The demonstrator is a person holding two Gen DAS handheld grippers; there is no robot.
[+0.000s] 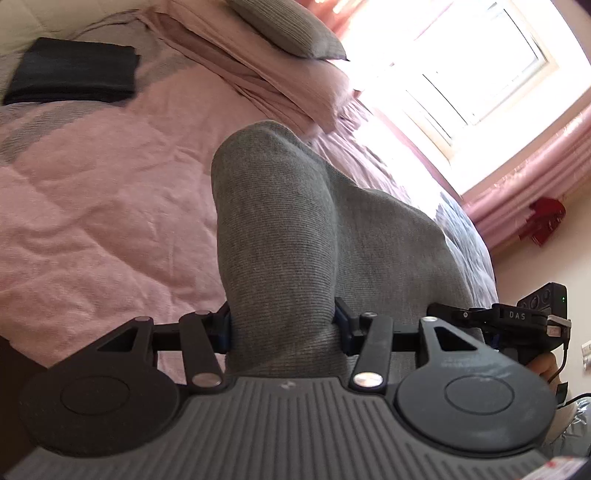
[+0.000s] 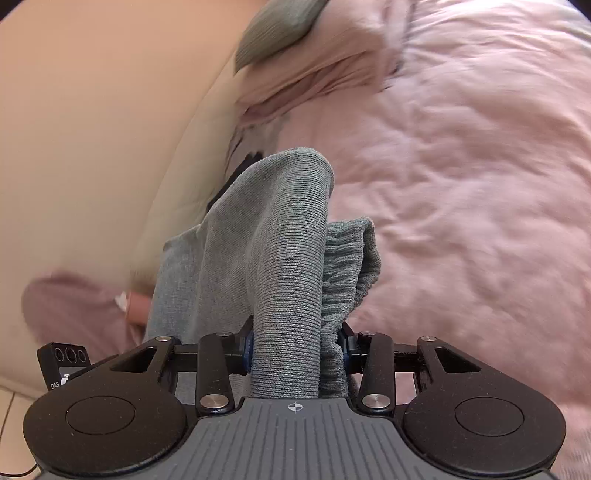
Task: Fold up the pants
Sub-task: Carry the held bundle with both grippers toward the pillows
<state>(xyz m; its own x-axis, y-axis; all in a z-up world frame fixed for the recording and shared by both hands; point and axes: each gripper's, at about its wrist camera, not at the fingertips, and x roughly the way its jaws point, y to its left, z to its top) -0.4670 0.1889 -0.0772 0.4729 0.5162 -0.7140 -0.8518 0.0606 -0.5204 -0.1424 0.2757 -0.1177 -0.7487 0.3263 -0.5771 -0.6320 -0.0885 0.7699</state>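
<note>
Pants [image 1: 295,229] pinched in left gripper [image 1: 282,326] and right gripper [image 2: 295,350] fingers, raised over bed [image 1: 103,206]; next, likely lay flat for folding.

"DAS" on right claw [image 1: 517,315], left claw [image 2: 61,384]

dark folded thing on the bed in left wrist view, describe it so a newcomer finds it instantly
Start at the pink quilted bedspread that covers the bed. Follow it to its far end, near the pale headboard, where a flat folded black garment lies. It is the only black item there; the pillows beside it are grey and pink.
</note>
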